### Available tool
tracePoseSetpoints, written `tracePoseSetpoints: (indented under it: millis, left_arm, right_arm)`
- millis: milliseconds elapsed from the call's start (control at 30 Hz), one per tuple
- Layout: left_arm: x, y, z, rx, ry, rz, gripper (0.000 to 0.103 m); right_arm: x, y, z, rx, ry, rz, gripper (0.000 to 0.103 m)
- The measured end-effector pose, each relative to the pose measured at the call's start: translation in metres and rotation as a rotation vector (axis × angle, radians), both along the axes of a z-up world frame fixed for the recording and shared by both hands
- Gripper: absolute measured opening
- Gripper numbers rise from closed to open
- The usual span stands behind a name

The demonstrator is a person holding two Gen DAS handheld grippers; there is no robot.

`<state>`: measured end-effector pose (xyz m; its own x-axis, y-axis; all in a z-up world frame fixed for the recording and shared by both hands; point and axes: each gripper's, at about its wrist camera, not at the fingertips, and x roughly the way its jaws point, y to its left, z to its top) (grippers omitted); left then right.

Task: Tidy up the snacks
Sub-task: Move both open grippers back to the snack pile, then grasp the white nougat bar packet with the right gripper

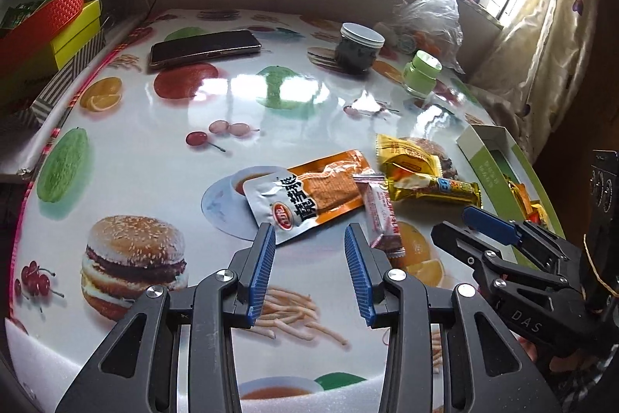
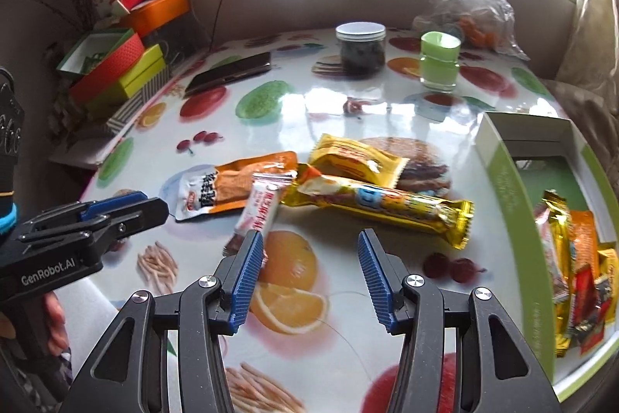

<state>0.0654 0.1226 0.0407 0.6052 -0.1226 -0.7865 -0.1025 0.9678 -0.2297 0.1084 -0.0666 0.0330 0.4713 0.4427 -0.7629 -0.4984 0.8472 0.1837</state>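
I'm hovering my left gripper [image 1: 309,239] over the worktop [image 1: 240,95], jaws spread and empty, with the orange packet [image 1: 305,196] just ahead and the pink bar [image 1: 381,215] beside its right finger. My right gripper [image 2: 309,246] is hanging released too, nothing between its fingers, just short of the long yellow bar [image 2: 383,204], which is lying across a yellow packet [image 2: 356,157]. Only the right view is showing me inside the green box [image 2: 510,188]: several snacks [image 2: 572,258] are piled at its near end. The left view is catching barely a sliver of that. Both are picking up the phone [image 1: 205,47], dark jar [image 1: 359,47] and green jar [image 1: 421,70] farther back.
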Motion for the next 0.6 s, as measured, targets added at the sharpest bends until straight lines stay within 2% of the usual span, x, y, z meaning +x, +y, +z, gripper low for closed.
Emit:
tracePoseSetpoints:
  millis: [400, 600]
  left_arm:
    - [0.004, 0.027, -0.013, -0.035, 0.024, 0.013, 0.039]
    - [0.009, 0.033, -0.018, -0.02, 0.039, 0.002, 0.039]
  right_arm:
    - [0.015, 0.043, -0.021, -0.019, 0.06, 0.041, 0.051]
    - [0.019, 0.052, -0.025, -0.047, 0.048, 0.029, 0.05]
